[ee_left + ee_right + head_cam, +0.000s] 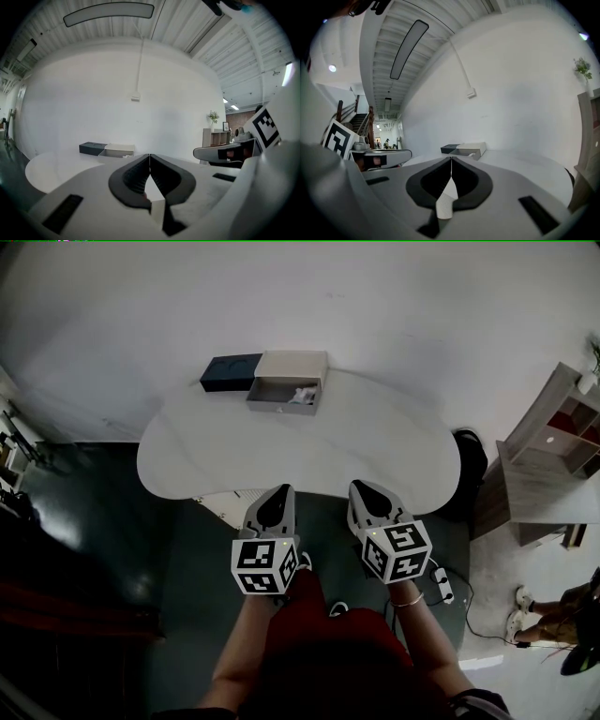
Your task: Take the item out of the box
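An open beige box (pixel 286 395) lies at the far edge of the white table (pixel 375 442), with a white crumpled item (pixel 303 396) in its tray. Its lid (pixel 292 365) lies just behind it, and a dark navy box (pixel 231 372) sits to its left. My left gripper (pixel 280 490) and right gripper (pixel 362 487) hover side by side over the table's near edge, far from the box, both shut and empty. The left gripper view shows its jaws (pixel 149 155) pressed together, with the beige box (pixel 118 150) far ahead. The right gripper view shows the same closed jaws (pixel 451 159) and the box (pixel 471 149).
A wooden shelf unit (pixel 553 456) stands to the right of the table, with a black object (pixel 469 460) between them. A white power strip (pixel 441 585) lies on the floor near my right arm. Another person's feet (pixel 520 610) show at the right edge.
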`<action>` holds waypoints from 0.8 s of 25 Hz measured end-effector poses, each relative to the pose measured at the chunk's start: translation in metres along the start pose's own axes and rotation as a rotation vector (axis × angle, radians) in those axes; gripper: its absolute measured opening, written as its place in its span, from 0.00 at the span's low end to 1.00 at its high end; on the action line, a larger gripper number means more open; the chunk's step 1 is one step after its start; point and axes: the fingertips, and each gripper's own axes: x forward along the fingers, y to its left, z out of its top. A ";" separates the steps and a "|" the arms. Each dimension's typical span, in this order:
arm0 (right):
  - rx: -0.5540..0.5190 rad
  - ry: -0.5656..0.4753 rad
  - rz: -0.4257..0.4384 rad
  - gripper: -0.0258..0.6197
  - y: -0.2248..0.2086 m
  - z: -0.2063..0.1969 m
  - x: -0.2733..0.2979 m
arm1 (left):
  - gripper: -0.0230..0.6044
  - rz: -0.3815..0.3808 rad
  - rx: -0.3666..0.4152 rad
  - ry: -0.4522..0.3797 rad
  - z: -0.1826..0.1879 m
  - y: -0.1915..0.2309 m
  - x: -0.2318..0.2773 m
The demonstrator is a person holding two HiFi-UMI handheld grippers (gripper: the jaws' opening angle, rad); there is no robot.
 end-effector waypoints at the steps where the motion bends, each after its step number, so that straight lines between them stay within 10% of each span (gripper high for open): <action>1: 0.000 0.004 -0.003 0.06 -0.001 -0.001 0.004 | 0.07 0.002 -0.005 0.000 -0.001 0.003 0.003; 20: 0.007 0.079 -0.046 0.06 -0.039 0.001 0.125 | 0.07 -0.019 -0.089 0.039 -0.012 0.083 0.121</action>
